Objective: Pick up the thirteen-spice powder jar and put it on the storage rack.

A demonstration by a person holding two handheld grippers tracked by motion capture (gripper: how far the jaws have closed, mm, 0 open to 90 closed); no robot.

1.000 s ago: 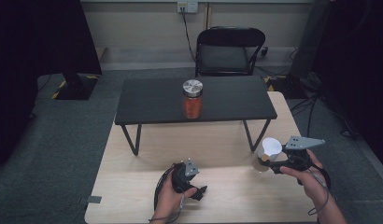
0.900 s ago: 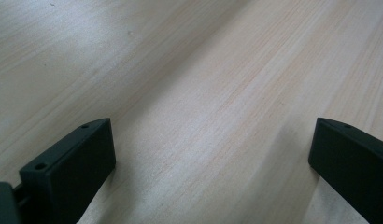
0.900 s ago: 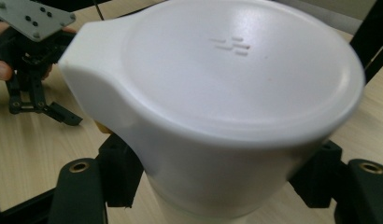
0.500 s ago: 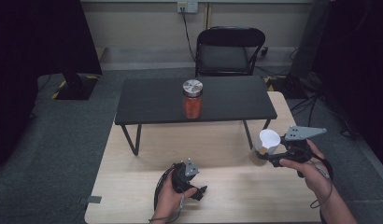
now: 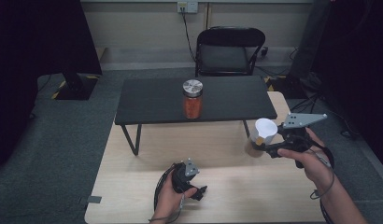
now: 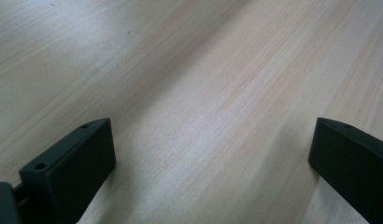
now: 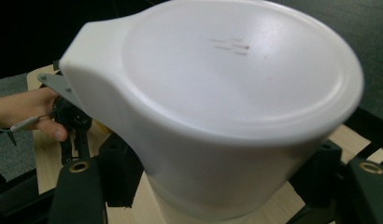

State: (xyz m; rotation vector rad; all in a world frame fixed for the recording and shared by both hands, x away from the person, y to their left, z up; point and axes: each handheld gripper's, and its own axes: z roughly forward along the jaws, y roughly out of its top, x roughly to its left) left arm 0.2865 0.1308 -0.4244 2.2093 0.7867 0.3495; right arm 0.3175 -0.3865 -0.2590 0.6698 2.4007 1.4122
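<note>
My right tongs grip the white cup above the wooden table; my left tongs rest wide open.

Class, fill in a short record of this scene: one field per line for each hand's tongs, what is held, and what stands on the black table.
right tongs: shut on white cup, lifted over the wooden table
left tongs: open, low over the wooden table
white cup: has a pouring lip, contents hidden
black table: jar with orange contents, lid on
</note>
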